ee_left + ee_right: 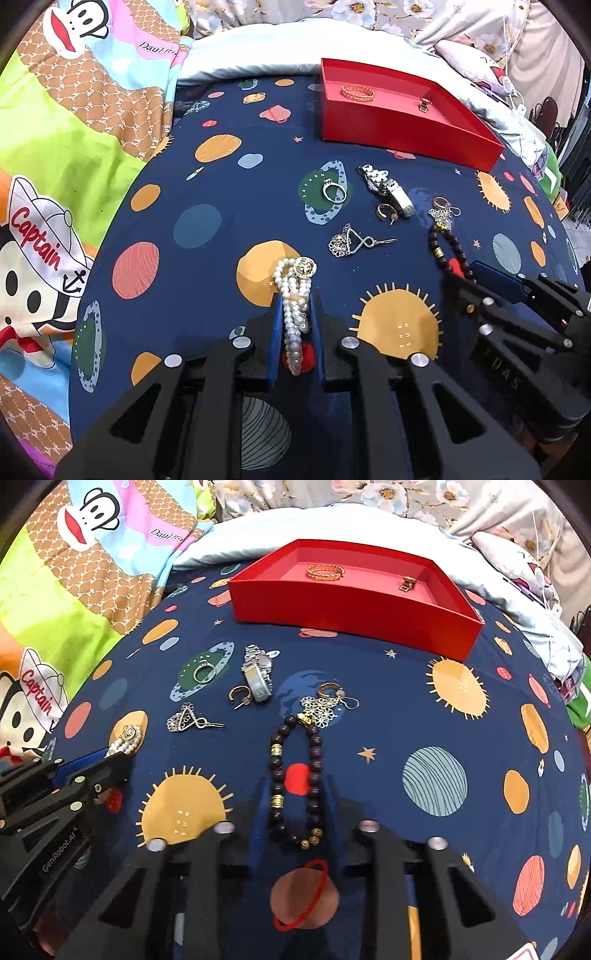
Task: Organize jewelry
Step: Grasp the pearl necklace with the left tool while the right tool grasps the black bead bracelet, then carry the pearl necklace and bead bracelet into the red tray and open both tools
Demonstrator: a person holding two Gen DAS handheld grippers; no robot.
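1. Left gripper [297,321], lettered "GenRobot.AI", is clamping the white pearl bracelet [295,295] near the red cardboard tray [391,122].
2. Right gripper [295,797] is straddling the dark wooden bead bracelet [295,775], fingers apart.

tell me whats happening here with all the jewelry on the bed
A person with a claw in each hand is sorting jewelry into a red box. The left claw is closed on a pearl bracelet; the right claw straddles a dark bead bracelet, not yet gripping. A gold bangle is already boxed; rings, earrings and a watch wait.
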